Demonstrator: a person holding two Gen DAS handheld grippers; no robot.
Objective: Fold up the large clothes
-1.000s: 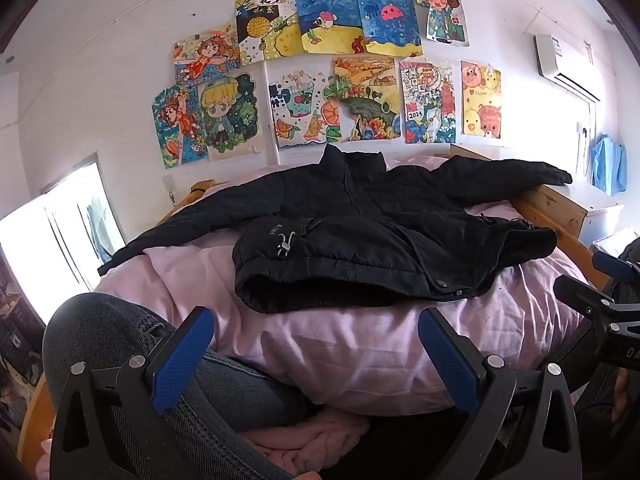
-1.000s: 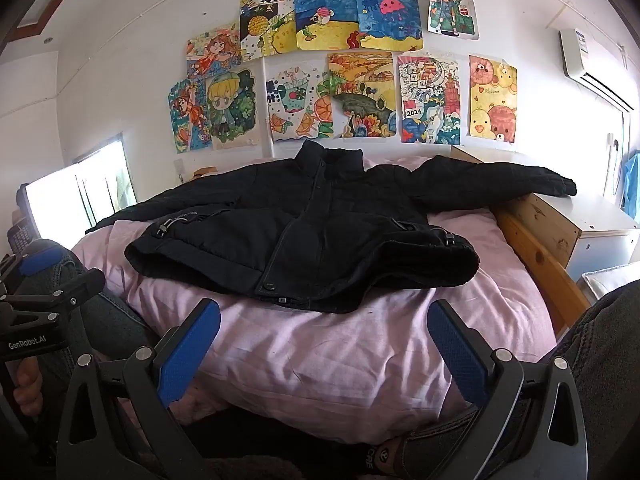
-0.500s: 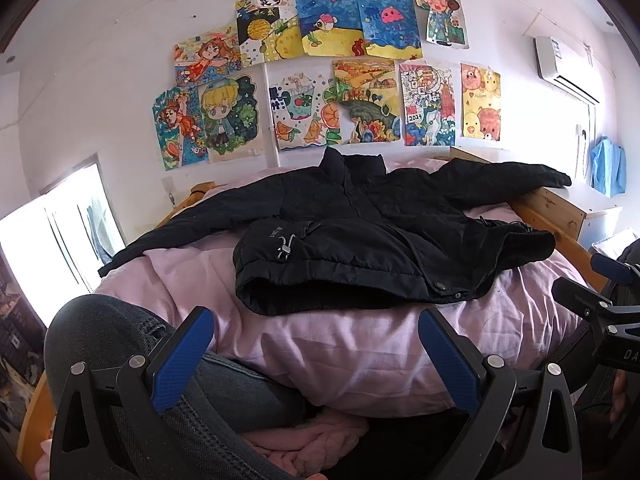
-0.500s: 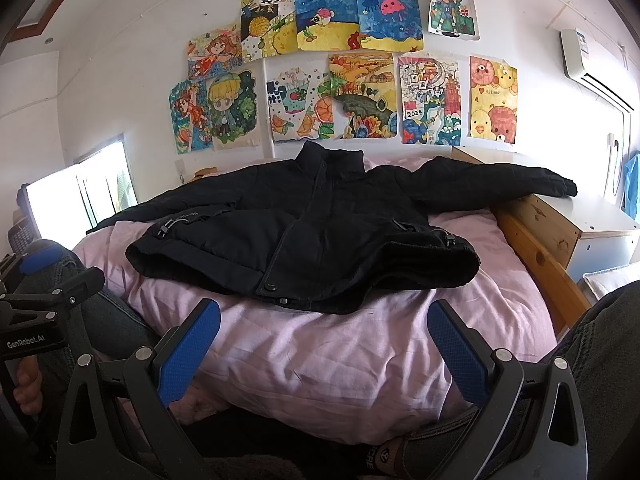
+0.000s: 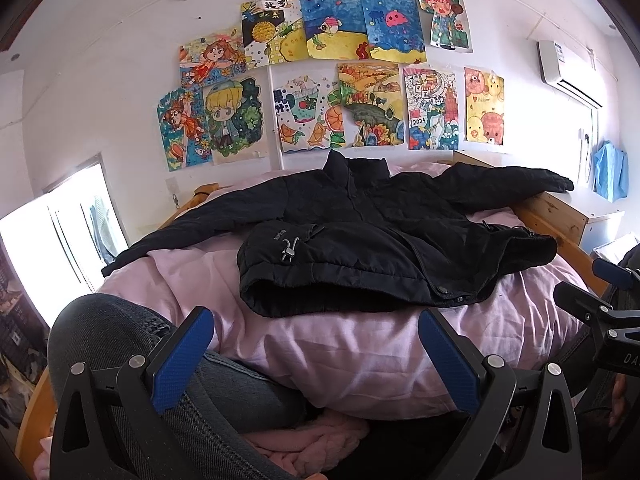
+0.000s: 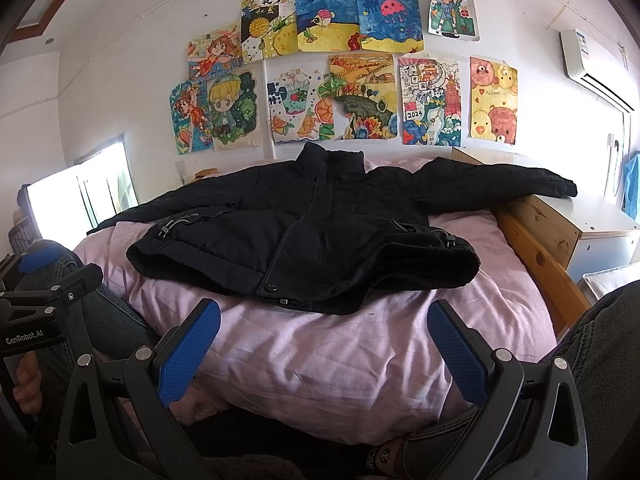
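Left wrist view: left gripper [image 5: 316, 354] hangs low at the near edge of the bed, blue pads [image 5: 182, 358] spread wide, nothing between them. Person's jeans-clad knee [image 5: 120, 344] sits just left of it. Right wrist view: right gripper [image 6: 326, 342] likewise spread wide and empty, short of the cloth.

One black padded jacket [image 5: 360, 248] lies front-up across the pink duvet [image 5: 340, 352], collar toward the far wall, hem toward the grippers and rolled up on itself. Its left-hand sleeve [image 5: 168, 236] runs out toward the window [image 5: 60, 248]; its right-hand sleeve [image 6: 500, 182] reaches past the wooden bed frame [image 6: 532, 248], cuff over the white cabinet [image 6: 592, 224].

Risks, as judged:
- Bulky padding may spring back, so a fold may not stay flat.
- Soft duvet under the hem: a low pinch could catch bedding along with jacket.
- Cuff on the cabinet could drag or snag on the frame edge when the sleeve is pulled in.
- Rolled hem hides the true edge; a grip may take one layer only.

Count: one jacket, two sleeves, two grippers, one toggle cord [image 5: 289, 250] showing near the hem in the left view, about twelve drawings [image 5: 352, 80] on the wall, one air conditioner [image 5: 568, 70].
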